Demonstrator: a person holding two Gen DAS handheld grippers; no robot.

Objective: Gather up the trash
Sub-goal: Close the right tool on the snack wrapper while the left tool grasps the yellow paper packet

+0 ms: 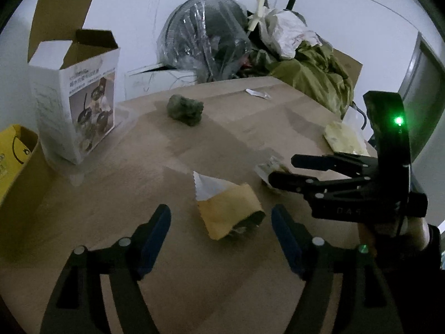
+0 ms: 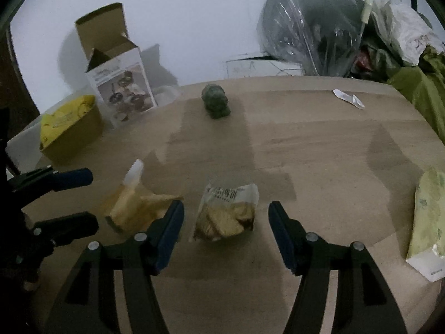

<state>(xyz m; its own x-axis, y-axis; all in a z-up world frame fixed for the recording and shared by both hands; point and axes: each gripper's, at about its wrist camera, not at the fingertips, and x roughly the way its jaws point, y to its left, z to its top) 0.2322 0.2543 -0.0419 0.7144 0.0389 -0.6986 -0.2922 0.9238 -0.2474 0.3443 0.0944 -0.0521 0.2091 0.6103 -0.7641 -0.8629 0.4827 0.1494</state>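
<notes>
The left gripper (image 1: 221, 217) hangs over the near part of the wooden table (image 1: 250, 128), its jaws apart. A yellow paper wrapper (image 1: 230, 211) with a white torn end lies flat on the table just in front of them, between the two finger lines but not touched by the pads.

The right gripper (image 2: 225, 215) is close beside it on the right, also with jaws apart and nothing pressed between them. A clear snack bag (image 2: 226, 213) with yellow pieces inside lies on the table between its fingers.

A crumpled green ball (image 1: 185, 110) lies near the far edge of the table, and a small white scrap (image 1: 257, 93) lies at the far right edge. A pale yellow-green packet (image 2: 429, 211) lies at the right edge. At the far left corner stands an open white box (image 1: 80, 105), with a yellow bag (image 2: 69, 122) beside it at the left edge.
</notes>
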